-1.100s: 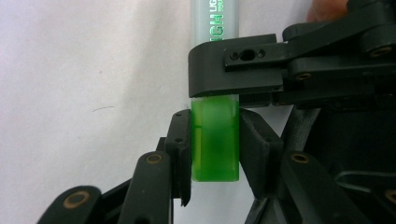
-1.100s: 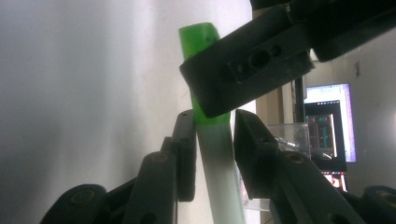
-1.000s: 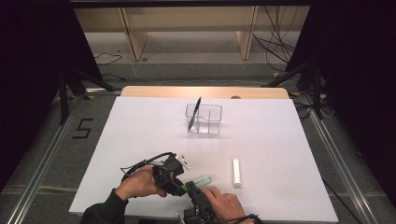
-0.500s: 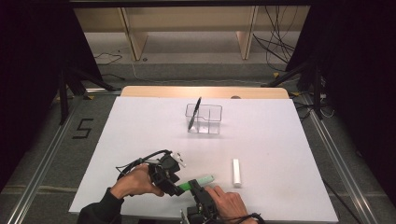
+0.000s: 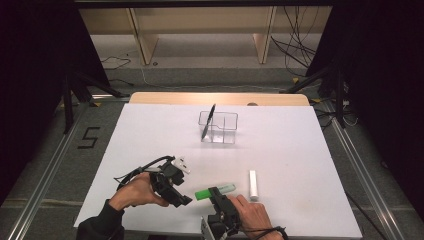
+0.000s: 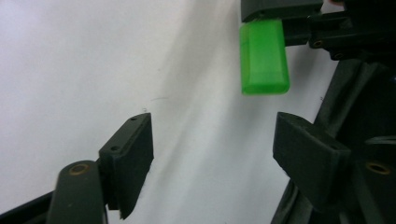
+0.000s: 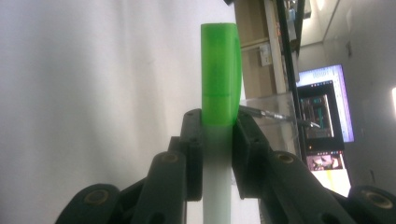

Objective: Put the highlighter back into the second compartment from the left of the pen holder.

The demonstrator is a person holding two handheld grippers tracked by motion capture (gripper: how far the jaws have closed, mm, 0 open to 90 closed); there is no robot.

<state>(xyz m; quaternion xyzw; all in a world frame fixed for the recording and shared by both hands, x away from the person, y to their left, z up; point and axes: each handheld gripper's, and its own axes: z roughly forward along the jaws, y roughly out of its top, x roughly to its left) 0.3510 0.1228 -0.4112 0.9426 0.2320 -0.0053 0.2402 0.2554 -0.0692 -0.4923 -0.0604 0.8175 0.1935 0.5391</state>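
High view: the right gripper (image 5: 216, 192) pinches the green marker (image 5: 215, 190) near the table's (image 5: 300, 150) near edge. The marker's long axis runs left to right, green cap end pointing left toward the left gripper (image 5: 182, 200), which lies just beside the cap, apart from it. Left gripper view: the jaws have just been opening and stand spread, nothing between them; the cap (image 6: 264, 56) sits ahead, right of the jaw gap. A clear holder (image 5: 218, 127) stands far off.
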